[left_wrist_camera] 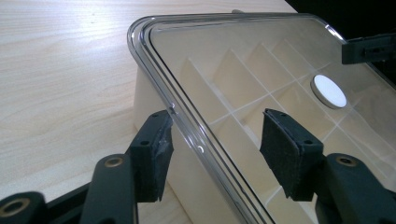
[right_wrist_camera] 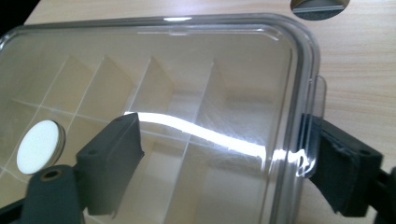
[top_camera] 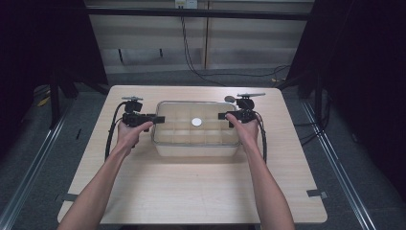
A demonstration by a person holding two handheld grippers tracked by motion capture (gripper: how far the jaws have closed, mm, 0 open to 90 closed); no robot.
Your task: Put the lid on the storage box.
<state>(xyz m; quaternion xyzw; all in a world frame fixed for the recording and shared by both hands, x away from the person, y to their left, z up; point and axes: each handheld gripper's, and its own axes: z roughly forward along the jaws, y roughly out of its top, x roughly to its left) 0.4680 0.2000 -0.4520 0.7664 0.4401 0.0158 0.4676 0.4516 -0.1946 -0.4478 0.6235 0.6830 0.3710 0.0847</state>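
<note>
Two grippers at the ends of a lidded organiser box, mid-worktop.

Clear rigid-plastic compartment box (top_camera: pixel 196 128) with transparent lid (left_wrist_camera: pixel 243 60) sits centre of the pale wood worktop (top_camera: pixel 191 191); white round disc (top_camera: pixel 197 121) on the lid. Left gripper (top_camera: pixel 158 119) half open, jaws straddling the lid's end rim, pads not pressing. Right gripper (top_camera: pixel 224 116) open, jaws astride the opposite rim beside the small clear latch tab (right_wrist_camera: pixel 319 95); whether the outer pad touches the tab, cannot tell. Judgement: box is light, stiff, glossy, so slippery under the pads; thin lid could flex or crack if pinched hard. Best hold is the raised rim or tab at each end, both sides evenly.
</note>
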